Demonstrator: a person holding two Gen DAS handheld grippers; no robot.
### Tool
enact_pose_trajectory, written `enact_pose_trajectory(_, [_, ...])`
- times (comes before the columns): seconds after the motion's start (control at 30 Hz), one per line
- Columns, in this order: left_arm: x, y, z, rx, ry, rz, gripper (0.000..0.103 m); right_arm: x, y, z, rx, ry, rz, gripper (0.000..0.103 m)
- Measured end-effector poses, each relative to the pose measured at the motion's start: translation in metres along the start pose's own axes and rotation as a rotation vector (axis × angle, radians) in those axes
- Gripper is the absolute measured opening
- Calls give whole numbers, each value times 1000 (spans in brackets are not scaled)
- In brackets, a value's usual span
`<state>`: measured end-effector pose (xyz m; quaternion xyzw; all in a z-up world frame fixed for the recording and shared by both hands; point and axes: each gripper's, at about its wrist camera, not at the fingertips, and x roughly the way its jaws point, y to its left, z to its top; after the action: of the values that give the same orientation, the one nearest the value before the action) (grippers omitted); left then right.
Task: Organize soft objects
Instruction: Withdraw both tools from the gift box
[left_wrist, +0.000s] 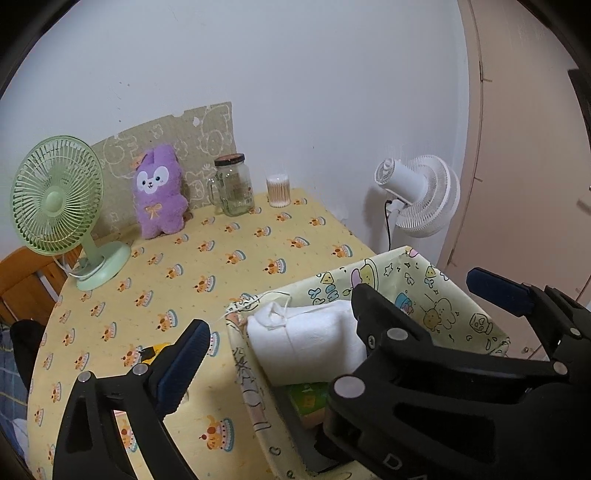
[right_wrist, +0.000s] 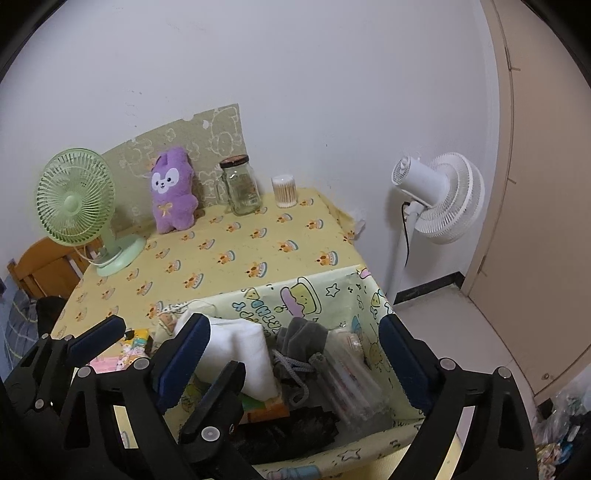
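Bin (right_wrist: 325, 295) crowded; fan (right_wrist: 74, 199), plush (right_wrist: 173, 195) prob. clear.

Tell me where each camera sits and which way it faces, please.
Left wrist: on the left gripper, looking down across the table to the wall; the right gripper crosses at right.
Right wrist: on the right gripper, above the basket; the left gripper shows at left.
Shared: plush, green fan, jar, white cloth.

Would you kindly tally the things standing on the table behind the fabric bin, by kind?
Fans: 1, green fan
Plush toys: 1, purple plush
Glass jars: 1, jar
Cotton swab tubs: 1, swab tub
Total: 4
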<state>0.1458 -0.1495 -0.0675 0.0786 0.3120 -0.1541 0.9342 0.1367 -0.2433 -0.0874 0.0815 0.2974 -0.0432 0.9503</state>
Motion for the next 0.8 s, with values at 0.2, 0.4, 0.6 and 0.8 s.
enact_pose_trajectory(0.2, [-17, 9, -4, -15, -42, -1, 99, -13, 10, 0, -22, -15, 18, 95])
enact_pose_trajectory(0.4, [-31, 18, -8, -10, -62, 6, 99, -27, 23, -2, -41, -58, 26, 95])
enact_pose_trajectory(0.6, [-42, 27, -11, -11, -79, 12, 99, -38, 34, -4, -44, -81, 31, 95])
enact_pose_trajectory(0.8, [-53, 37, -17, -19, -93, 10, 98, -47, 48, -6, -72, -72, 29, 95])
